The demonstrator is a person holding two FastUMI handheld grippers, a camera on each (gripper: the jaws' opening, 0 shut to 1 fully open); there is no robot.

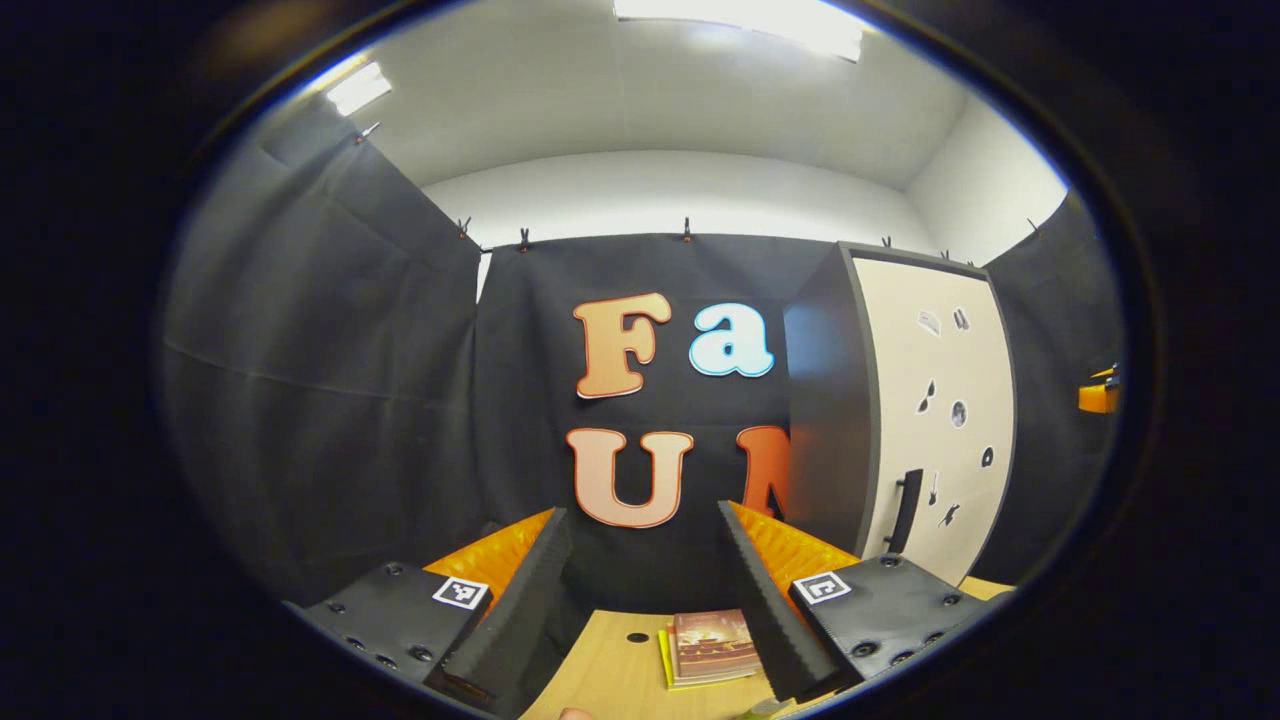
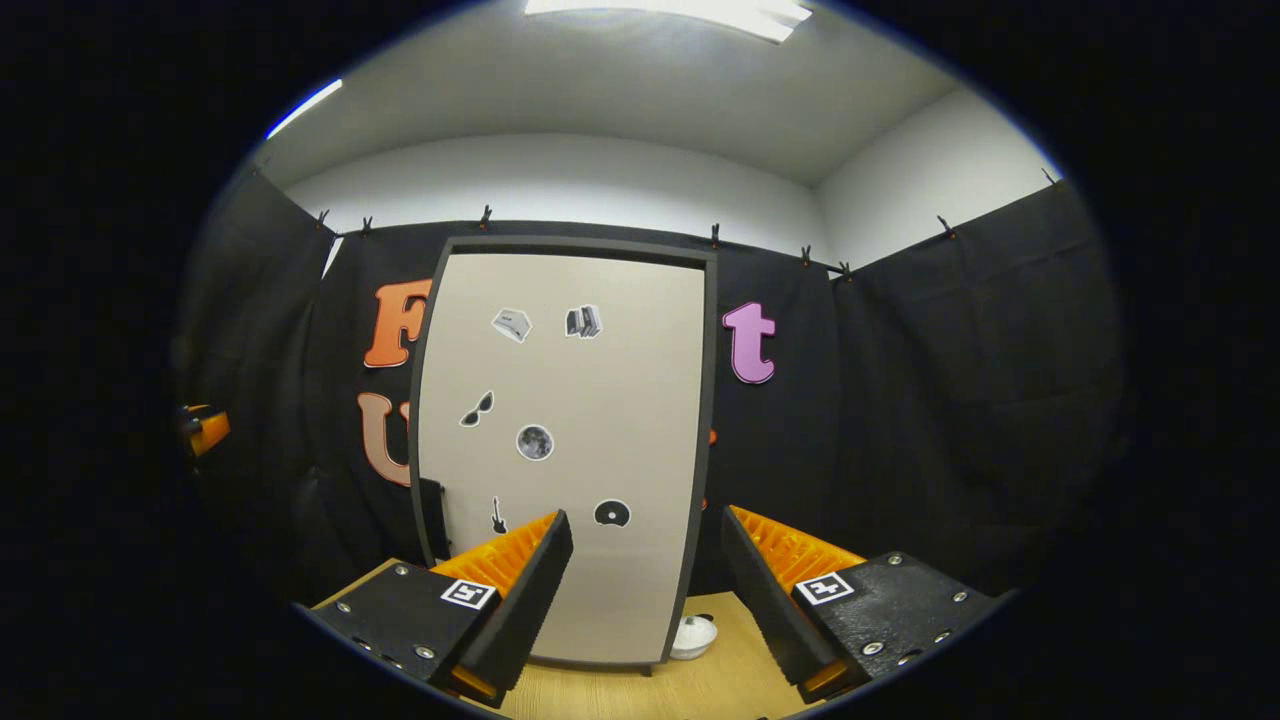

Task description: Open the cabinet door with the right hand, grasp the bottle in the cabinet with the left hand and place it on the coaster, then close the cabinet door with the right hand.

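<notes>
A small stack of books (image 1: 712,647) lay on the wooden table (image 1: 610,680), bottom centre; a white round object (image 2: 693,636) sat lower centre.

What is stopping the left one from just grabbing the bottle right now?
The cabinet door is shut, so the bottle sits hidden behind it. The right gripper faces that door with jaws apart; the door handle is untouched. The left gripper waits with jaws apart over the table, near a book.
</notes>
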